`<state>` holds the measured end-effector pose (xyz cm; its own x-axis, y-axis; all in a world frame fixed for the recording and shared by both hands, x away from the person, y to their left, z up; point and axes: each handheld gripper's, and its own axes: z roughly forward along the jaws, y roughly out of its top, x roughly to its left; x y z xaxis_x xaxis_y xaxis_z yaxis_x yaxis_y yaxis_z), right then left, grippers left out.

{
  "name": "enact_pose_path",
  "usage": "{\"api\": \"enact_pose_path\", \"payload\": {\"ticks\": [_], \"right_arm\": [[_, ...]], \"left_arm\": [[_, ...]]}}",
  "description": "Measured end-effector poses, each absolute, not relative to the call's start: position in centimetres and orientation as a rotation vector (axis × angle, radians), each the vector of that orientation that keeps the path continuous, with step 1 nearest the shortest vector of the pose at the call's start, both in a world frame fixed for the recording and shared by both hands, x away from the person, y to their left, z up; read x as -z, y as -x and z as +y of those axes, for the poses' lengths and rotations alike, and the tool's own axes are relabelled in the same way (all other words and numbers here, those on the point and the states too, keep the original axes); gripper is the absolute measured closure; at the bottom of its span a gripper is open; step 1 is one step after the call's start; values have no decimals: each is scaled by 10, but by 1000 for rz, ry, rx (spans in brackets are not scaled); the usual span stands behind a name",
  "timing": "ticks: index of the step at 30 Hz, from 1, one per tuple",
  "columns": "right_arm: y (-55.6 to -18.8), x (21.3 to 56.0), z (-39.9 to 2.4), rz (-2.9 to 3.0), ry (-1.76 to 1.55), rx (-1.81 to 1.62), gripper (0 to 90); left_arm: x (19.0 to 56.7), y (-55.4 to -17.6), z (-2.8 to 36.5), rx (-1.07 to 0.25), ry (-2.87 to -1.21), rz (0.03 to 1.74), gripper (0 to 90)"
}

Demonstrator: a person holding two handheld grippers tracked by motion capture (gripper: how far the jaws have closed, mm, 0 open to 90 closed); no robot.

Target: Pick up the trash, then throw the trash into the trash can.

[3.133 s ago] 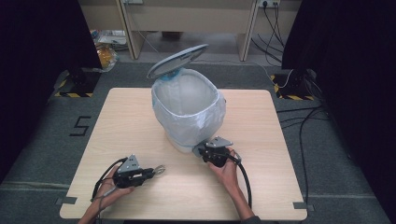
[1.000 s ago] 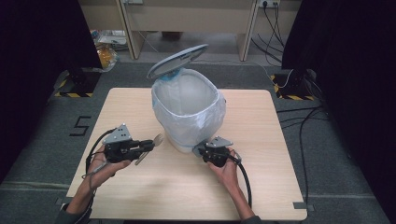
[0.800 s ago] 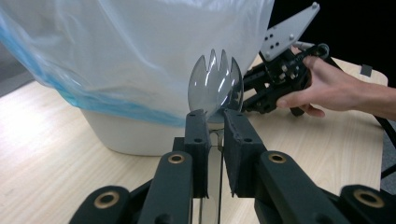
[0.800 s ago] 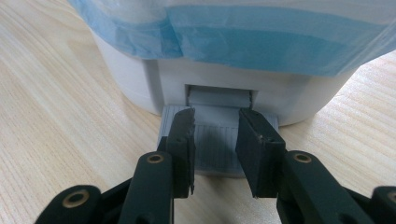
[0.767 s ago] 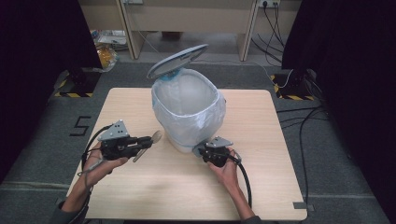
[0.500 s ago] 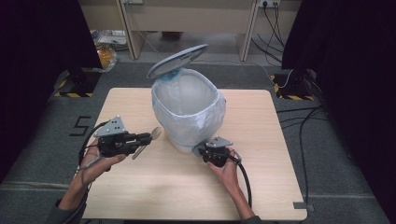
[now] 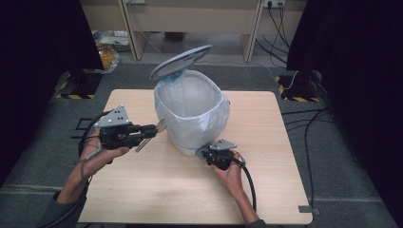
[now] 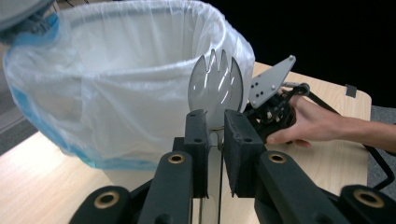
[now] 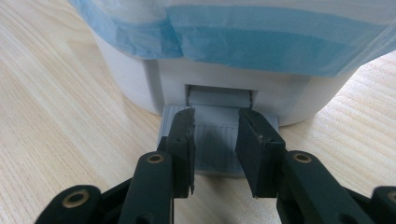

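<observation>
High view, worktop (image 7: 266, 190): pale wood, standing on grey floor, with dark curtains to both sides.
Bin (image 7: 187, 137): white pedal bin at the worktop's middle, lined with a translucent bag (image 7: 209, 116) folded over the rim; blue shows through the bag low on the wall in the left gripper view (image 8: 70, 154).
Lid (image 7: 180, 61): grey, tipped up and open at the bin's far side.
Pedal (image 9: 219, 140): grey ribbed plate at the bin's foot, lying on the worktop.
Right hand-held gripper (image 7: 211, 156): held low at the bin's near base; in the right gripper view (image 9: 215, 140) its jaws stand apart over the pedal, gripping nothing.
Left hand-held gripper (image 7: 151, 131): raised to the left of the bin, pointing at it; jaws closed on the handle of a spork.
Spork (image 8: 215, 86): clear plastic, its tines up and just beside the bin's bagged rim, outside the bin; seen from above (image 7: 159, 127) it sits near the bin's left wall.
</observation>
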<state>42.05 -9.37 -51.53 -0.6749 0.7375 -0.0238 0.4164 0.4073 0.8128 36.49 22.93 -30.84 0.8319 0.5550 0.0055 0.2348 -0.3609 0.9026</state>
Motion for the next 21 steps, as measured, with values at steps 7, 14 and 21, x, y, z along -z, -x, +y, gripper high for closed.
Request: {"api": "enact_pose_path", "payload": {"ticks": [7, 14, 21], "right_arm": [[-421, 515, -94, 2287, -990, -1163, 668], [-421, 515, -94, 2289, -989, -1162, 668], [-421, 515, -94, 2289, -989, -1163, 668]], "left_arm": [[295, -371, 222, -393, -1949, 578, 798], [284, -380, 213, -400, -1935, 573, 798], [275, -387, 208, -398, -1917, 570, 798]]}}
